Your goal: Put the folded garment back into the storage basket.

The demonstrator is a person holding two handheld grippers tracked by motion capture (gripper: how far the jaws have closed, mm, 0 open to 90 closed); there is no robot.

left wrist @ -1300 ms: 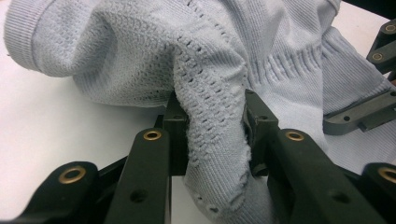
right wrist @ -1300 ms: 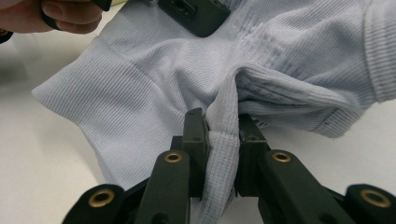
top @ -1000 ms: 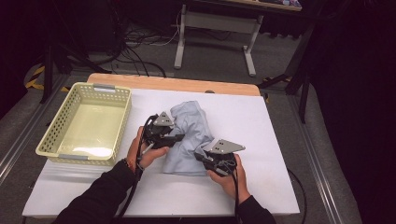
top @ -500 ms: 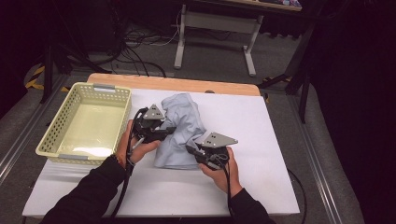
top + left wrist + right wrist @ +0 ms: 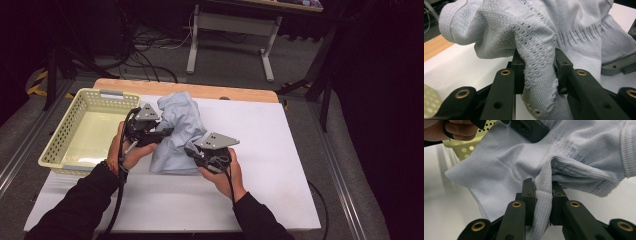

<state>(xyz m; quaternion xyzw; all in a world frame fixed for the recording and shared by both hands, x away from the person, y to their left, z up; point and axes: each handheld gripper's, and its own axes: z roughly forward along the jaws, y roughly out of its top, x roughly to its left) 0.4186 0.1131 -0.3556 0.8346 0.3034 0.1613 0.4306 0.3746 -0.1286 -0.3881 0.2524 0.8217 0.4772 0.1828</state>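
Two grippers, left (image 5: 161, 134) and right (image 5: 192, 151), each clamp a fold of the pale-blue garment (image 5: 178, 120) mid-table beside the basket (image 5: 56, 143), likely mid-lift, next calling for a carry into it.

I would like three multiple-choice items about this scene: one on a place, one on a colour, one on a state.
1. Where does the basket stand?
A. at the table's left side
B. at the table's right side
C. on the floor

2. What colour is the knitted garment?
A. red
B. pale blue
C. black

3. How is the garment held?
A. by neither gripper
B. by the left gripper alone
C. by both grippers

Answers:
1 A, the high view shows it left of the garment.
2 B, every view shows pale blue knit.
3 C, the left gripper and the right gripper each pinch a fold.
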